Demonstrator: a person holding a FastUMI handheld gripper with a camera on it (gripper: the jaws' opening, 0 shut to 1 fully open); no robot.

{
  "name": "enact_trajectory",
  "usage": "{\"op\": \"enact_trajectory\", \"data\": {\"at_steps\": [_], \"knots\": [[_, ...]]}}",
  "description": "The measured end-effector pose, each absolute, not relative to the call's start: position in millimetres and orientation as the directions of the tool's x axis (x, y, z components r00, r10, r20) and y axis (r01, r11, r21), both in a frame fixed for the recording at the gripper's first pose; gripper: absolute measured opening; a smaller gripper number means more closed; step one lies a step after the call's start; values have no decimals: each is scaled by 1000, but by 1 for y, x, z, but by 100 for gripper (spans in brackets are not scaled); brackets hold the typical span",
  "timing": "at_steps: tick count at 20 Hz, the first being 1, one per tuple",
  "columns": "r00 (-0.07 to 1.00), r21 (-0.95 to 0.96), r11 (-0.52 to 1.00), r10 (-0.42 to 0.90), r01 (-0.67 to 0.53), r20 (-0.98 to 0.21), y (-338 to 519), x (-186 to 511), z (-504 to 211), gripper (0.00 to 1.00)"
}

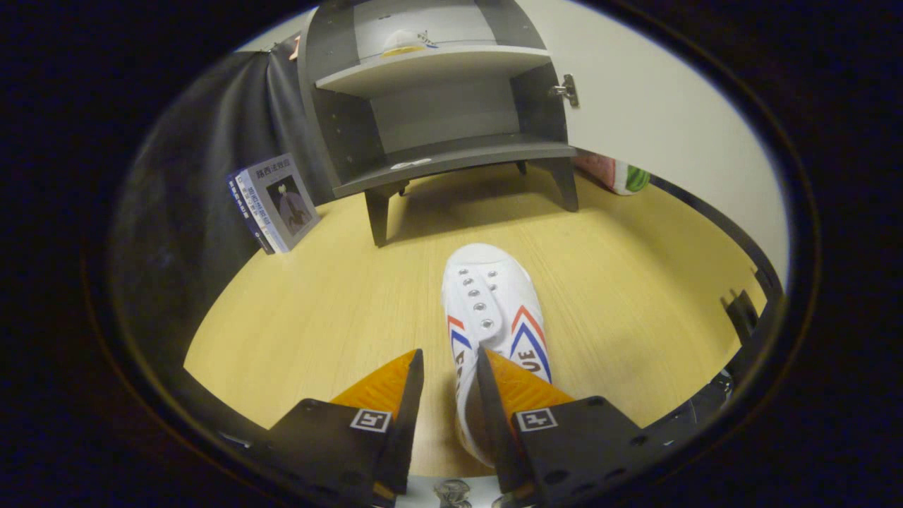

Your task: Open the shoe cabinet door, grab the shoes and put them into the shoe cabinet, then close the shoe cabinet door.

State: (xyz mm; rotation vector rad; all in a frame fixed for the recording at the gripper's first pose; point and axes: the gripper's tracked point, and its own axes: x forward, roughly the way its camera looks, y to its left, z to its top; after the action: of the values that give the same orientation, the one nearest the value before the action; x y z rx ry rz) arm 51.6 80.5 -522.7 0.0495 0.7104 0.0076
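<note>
On wood tabletop (317, 310), shoe (494, 303) w/ hand-held gripper (450, 363) fingers released astride, cabinet (437, 106) open beyond.

books (271, 204) lean against the black cloth wall (204, 141) on a wooden table (317, 310).

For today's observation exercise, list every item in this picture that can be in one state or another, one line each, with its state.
shoe cabinet door: swung open.
shoe cabinet: open, standing on the wooden table.
shoe on the upper shelf: already stored.
lower shelf: holds no shoe.
white shoe: on the table, toe toward the cabinet, one side of its heel between the fingers.
gripper: narrowly parted; grip on the shoe not certain.
books: closed, leaning upright.
</note>
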Motion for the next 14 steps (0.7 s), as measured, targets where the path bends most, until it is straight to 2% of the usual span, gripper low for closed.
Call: {"op": "enact_trajectory", "data": {"at_steps": [11, 13, 14], "knots": [[783, -4, 1000, -8, 7, -622, 74, 73, -543, 40], [787, -2, 1000, 5, -8, -617, 74, 73, -544, 26], [789, -2, 1000, 12, -17, -615, 74, 73, -543, 25]]}}
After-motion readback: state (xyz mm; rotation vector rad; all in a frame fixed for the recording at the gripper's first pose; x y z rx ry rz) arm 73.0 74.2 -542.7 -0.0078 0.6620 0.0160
